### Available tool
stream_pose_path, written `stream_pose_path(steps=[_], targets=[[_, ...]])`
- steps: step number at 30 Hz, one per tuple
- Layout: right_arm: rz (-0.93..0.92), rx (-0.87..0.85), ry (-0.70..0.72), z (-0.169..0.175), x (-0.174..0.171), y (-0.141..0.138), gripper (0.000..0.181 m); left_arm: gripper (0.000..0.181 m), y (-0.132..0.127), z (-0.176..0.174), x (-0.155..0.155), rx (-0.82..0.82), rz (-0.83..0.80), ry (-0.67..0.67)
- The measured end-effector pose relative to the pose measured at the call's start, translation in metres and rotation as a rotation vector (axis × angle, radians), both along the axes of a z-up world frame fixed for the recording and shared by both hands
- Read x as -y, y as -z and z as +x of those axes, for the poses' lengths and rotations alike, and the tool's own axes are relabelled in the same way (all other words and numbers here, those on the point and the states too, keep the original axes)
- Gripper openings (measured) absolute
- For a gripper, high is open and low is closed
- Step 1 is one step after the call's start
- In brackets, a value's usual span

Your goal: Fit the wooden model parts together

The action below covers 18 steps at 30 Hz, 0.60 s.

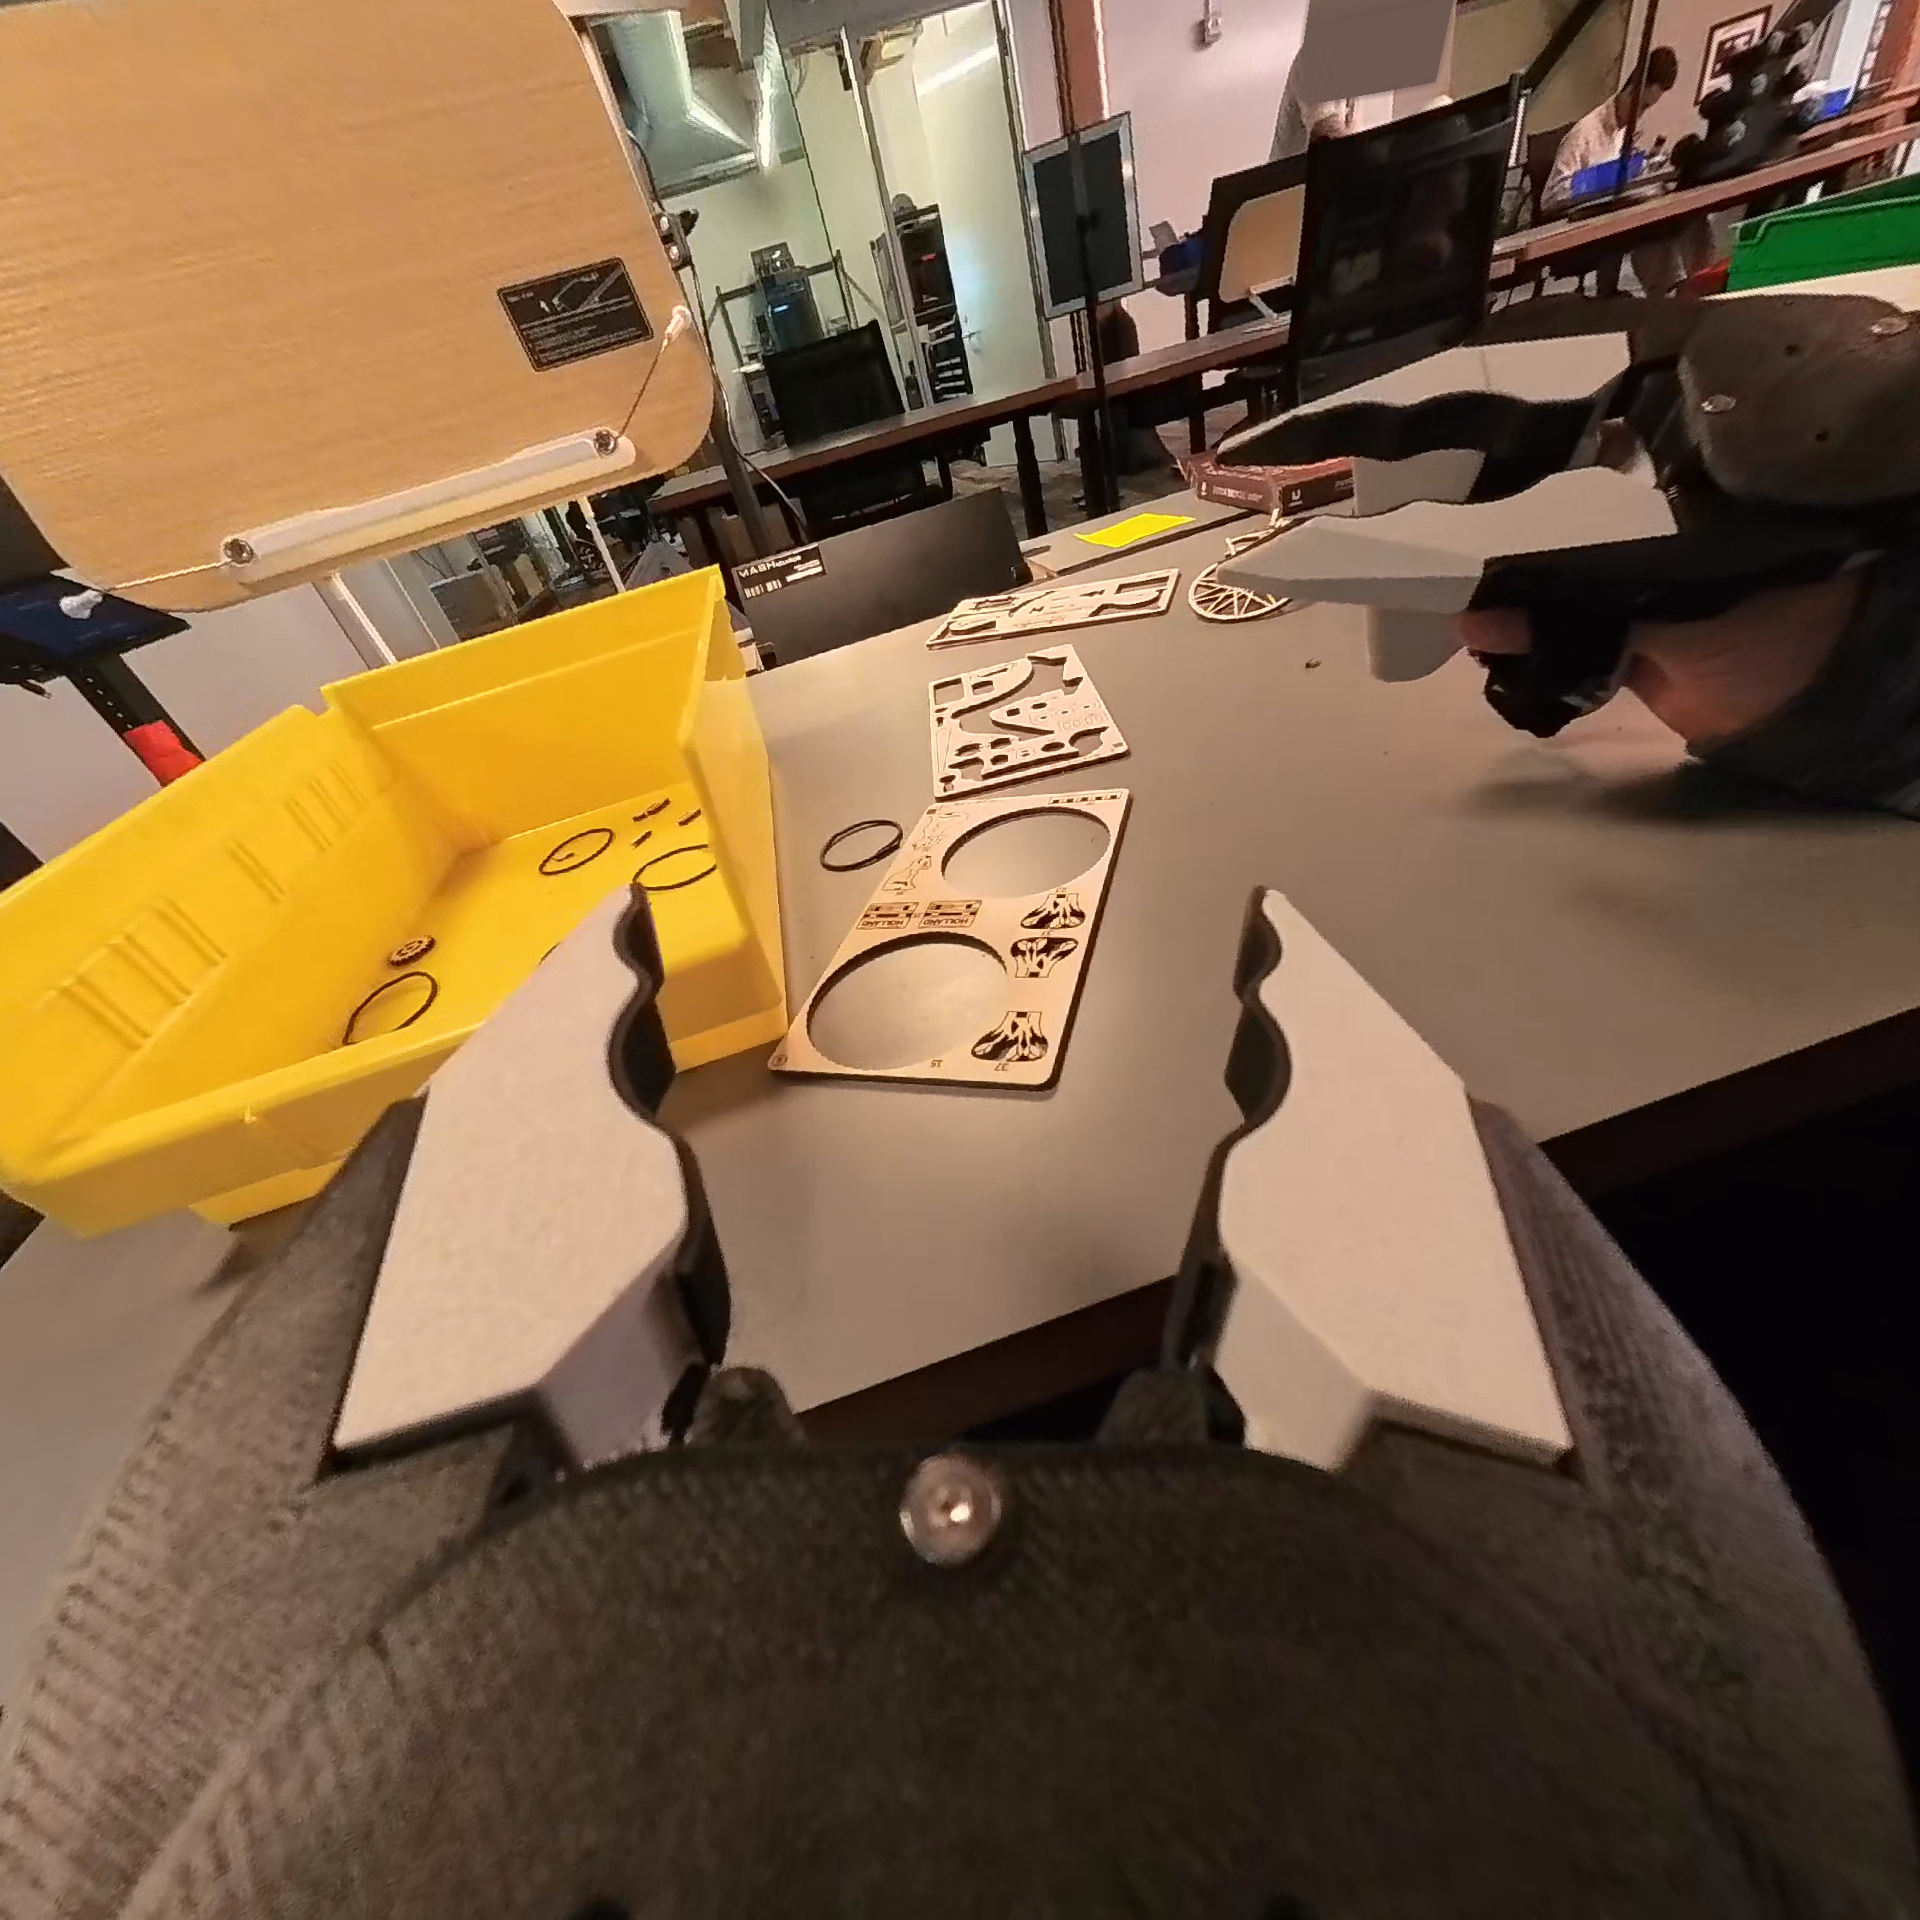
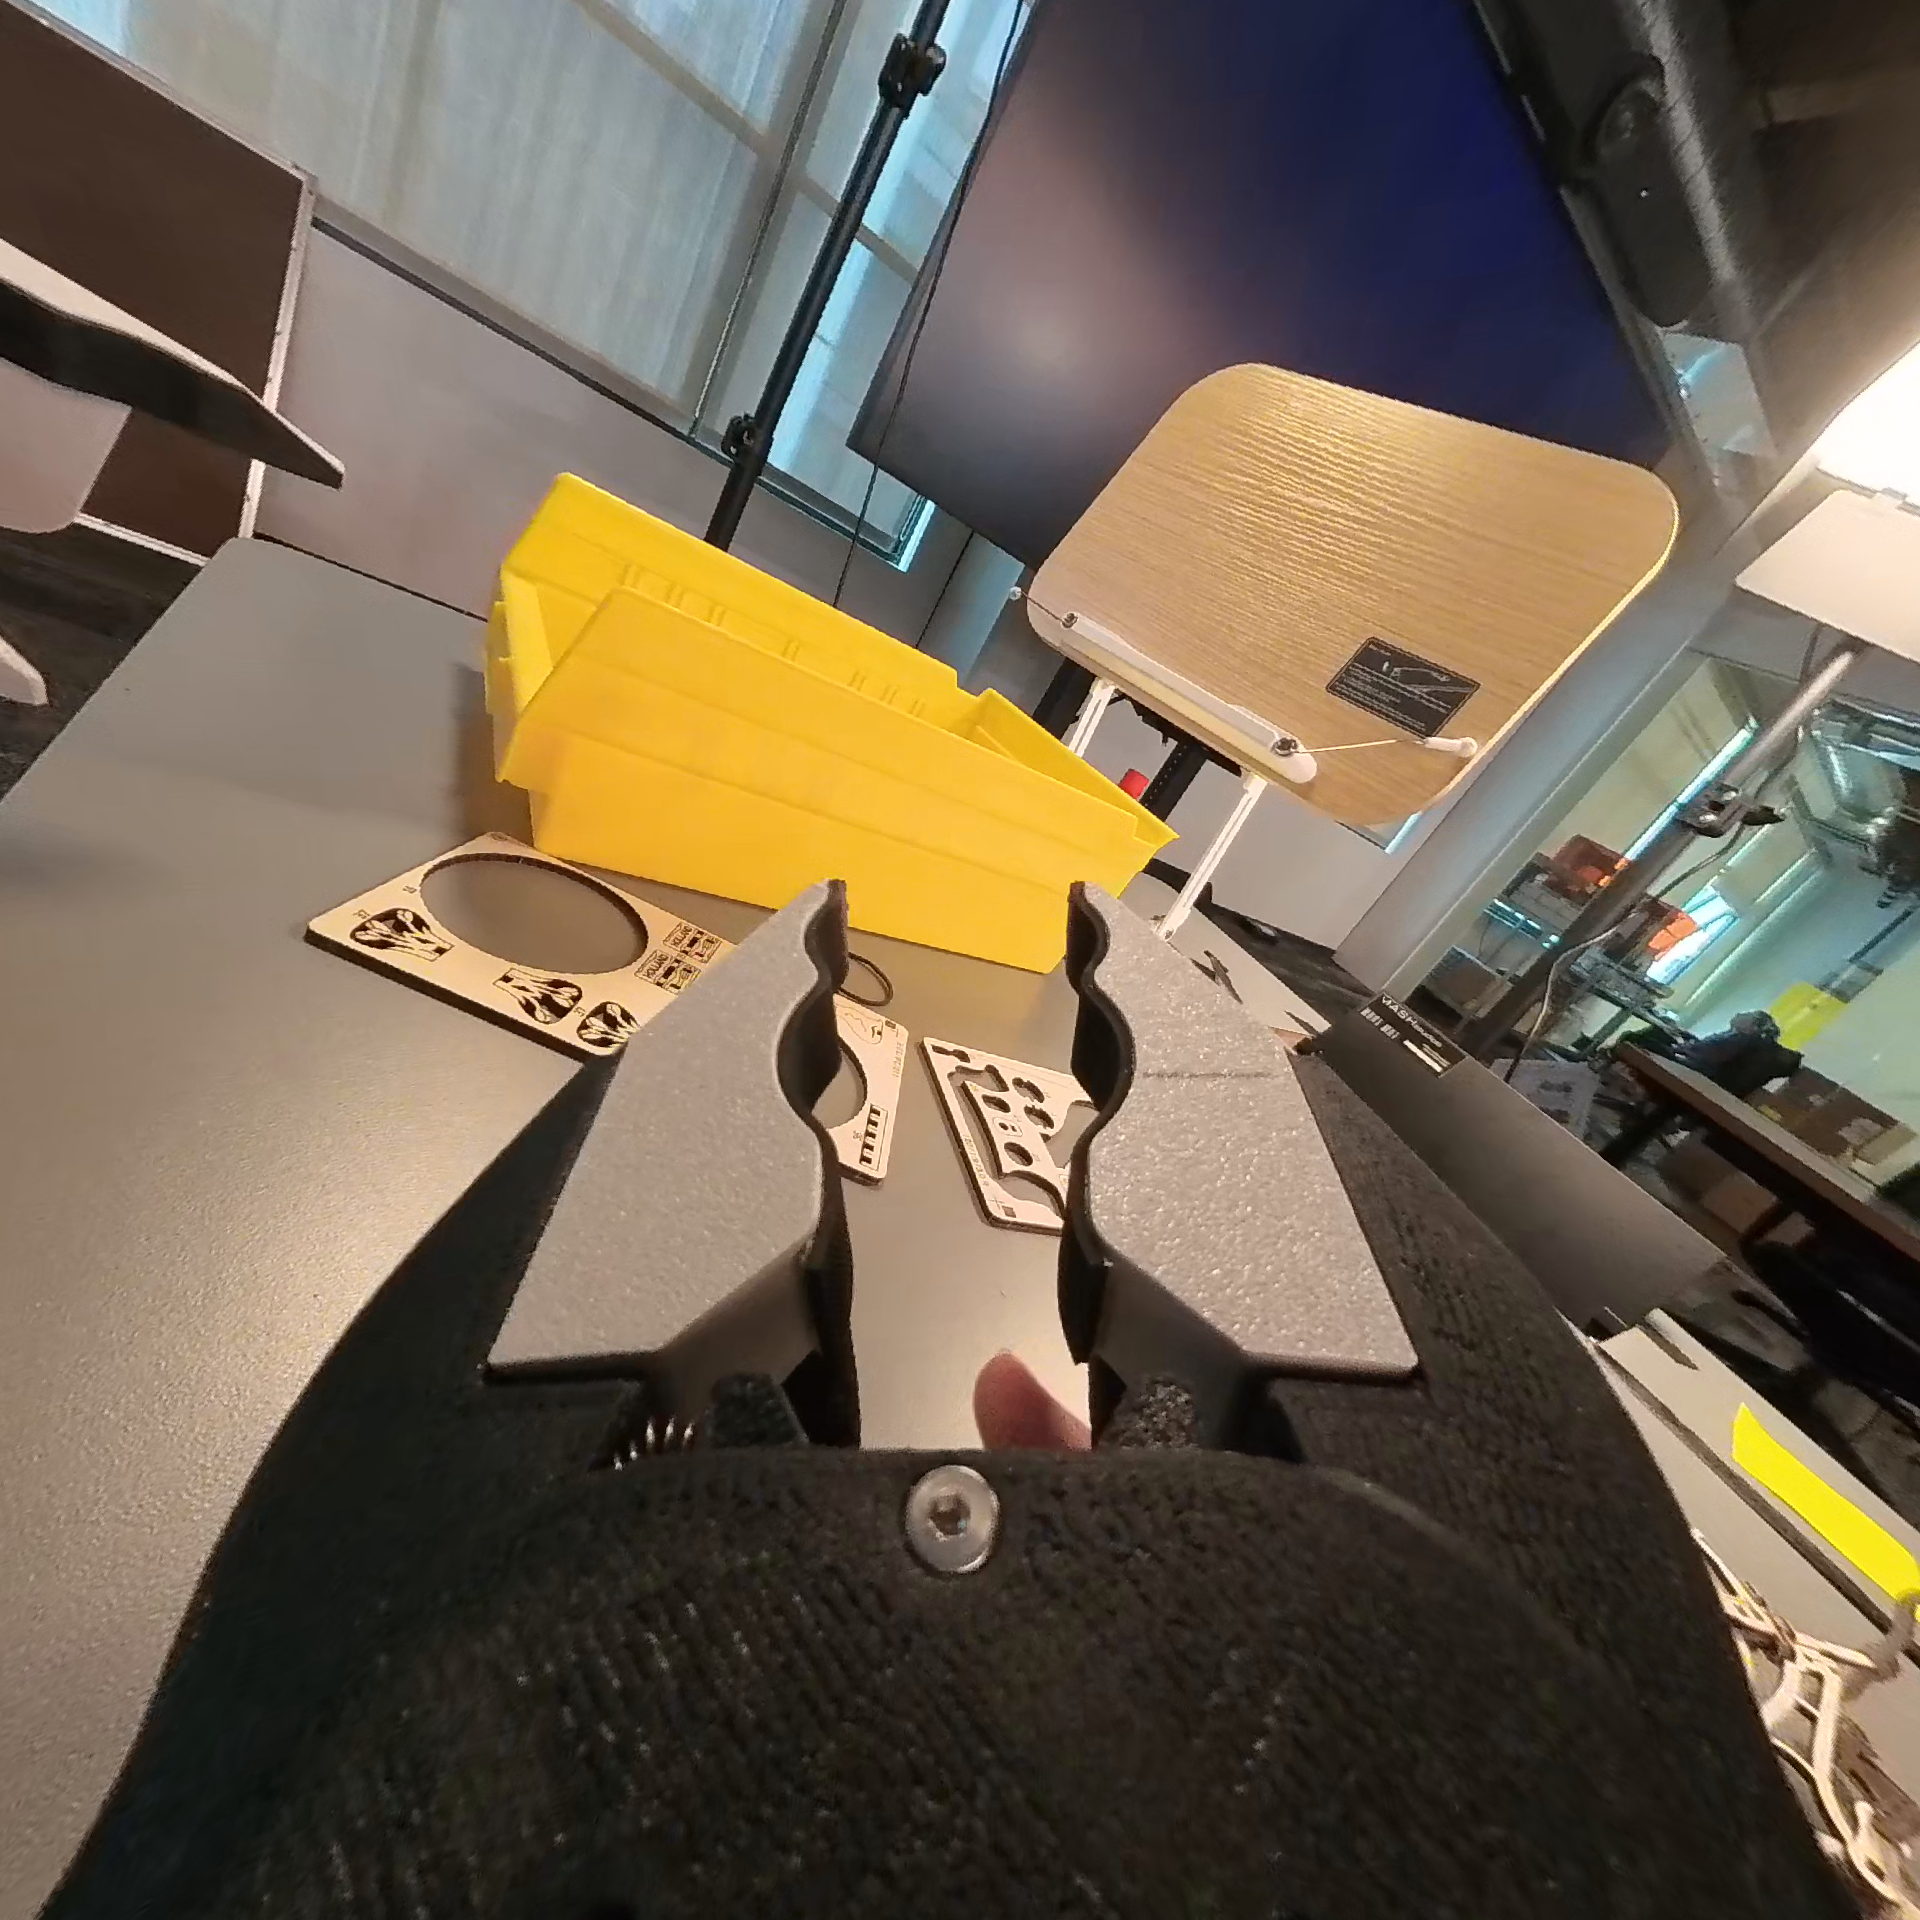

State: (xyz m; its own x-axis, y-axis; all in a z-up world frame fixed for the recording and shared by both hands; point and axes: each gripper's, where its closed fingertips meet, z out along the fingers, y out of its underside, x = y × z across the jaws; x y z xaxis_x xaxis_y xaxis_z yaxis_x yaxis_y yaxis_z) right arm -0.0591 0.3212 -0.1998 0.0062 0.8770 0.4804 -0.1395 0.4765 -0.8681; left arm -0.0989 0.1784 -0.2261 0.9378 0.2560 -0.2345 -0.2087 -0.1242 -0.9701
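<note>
Left tongs (image 1: pixel 951 914) and right tongs (image 2: pixel 956 904) are held released, empty, above wooden sheets (image 1: pixel 951 956) beside the yellow bin (image 1: pixel 312 935) at the table (image 1: pixel 1351 935) edge.

Three wooden sheets (image 1: pixel 957 943) — one yellow bin (image 1: pixel 436 758)

Between my left gripper's (image 1: pixel 951 914) spread jaws lies bare grey tabletop (image 1: pixel 1351 935), so I can drop straight down. Just ahead of the tips a flat pale wooden sheet with two round cut-outs (image 1: pixel 961 945) lies low. Left of my left jaw, the tall wall of the yellow plastic bin (image 1: pixel 748 821) blocks sideways travel. Ahead to the right my right gripper (image 2: pixel 956 904) hangs over the table, its jaws parted above two thin wooden sheets; the bin (image 2: pixel 810 790) stands beyond them.
</note>
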Motion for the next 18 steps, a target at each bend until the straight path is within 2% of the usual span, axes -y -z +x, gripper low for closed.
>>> stream_pose_path(steps=[18], targets=[[0.021,-0.008,0.000,0.0018,-0.0001,-0.0010,0.032,0.107,0.0023,0.0024,-0.0009,0.007,-0.005,0.009]])
